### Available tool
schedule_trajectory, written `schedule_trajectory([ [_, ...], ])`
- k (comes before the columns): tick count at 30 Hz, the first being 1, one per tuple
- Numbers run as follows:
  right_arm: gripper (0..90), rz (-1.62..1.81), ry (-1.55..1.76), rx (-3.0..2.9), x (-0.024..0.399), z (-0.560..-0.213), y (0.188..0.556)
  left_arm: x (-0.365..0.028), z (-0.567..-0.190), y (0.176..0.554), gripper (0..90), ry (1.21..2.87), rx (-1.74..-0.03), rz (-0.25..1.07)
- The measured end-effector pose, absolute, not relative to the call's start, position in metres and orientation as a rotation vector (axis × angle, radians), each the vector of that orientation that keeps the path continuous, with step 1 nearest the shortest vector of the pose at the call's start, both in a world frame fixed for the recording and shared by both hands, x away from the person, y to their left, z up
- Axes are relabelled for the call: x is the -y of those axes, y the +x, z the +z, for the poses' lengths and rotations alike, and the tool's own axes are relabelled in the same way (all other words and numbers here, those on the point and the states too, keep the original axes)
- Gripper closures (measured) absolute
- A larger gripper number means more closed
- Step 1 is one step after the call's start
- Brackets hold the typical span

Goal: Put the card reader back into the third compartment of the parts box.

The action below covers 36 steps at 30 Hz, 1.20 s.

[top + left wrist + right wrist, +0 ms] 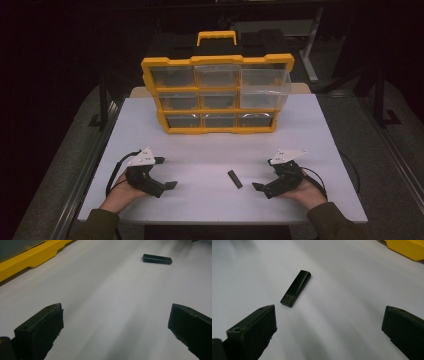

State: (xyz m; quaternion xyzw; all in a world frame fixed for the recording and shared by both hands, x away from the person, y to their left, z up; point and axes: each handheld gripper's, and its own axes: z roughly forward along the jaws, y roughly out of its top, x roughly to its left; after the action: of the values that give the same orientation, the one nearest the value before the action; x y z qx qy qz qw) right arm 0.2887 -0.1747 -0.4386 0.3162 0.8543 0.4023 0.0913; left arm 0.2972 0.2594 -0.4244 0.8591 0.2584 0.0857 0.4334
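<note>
Both hand-held grippers, left (166, 172) and right (263, 175), stand apart; the thin black block (296, 288) can slide on the smooth table (210, 150) when pinched.

One yellow drawer organizer (217, 95) with nine clear drawers; one small black bar (235, 179); two hand-held grippers, left hand-held gripper (162, 175) and right hand-held gripper (265, 176).

Contents of the yellow-framed organiser's clear plastic drawers (217, 75) are too dim to tell; its yellow base (27, 261) runs off the left gripper view's edge.
</note>
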Motion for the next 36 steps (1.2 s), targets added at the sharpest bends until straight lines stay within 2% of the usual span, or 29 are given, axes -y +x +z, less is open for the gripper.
schedule_trajectory([
  [36,0.0,1.255,0.941,-2.535,0.174,-0.435,0.288,-0.237,-0.417,0.301,0.0,2.109,-0.619,0.178],
])
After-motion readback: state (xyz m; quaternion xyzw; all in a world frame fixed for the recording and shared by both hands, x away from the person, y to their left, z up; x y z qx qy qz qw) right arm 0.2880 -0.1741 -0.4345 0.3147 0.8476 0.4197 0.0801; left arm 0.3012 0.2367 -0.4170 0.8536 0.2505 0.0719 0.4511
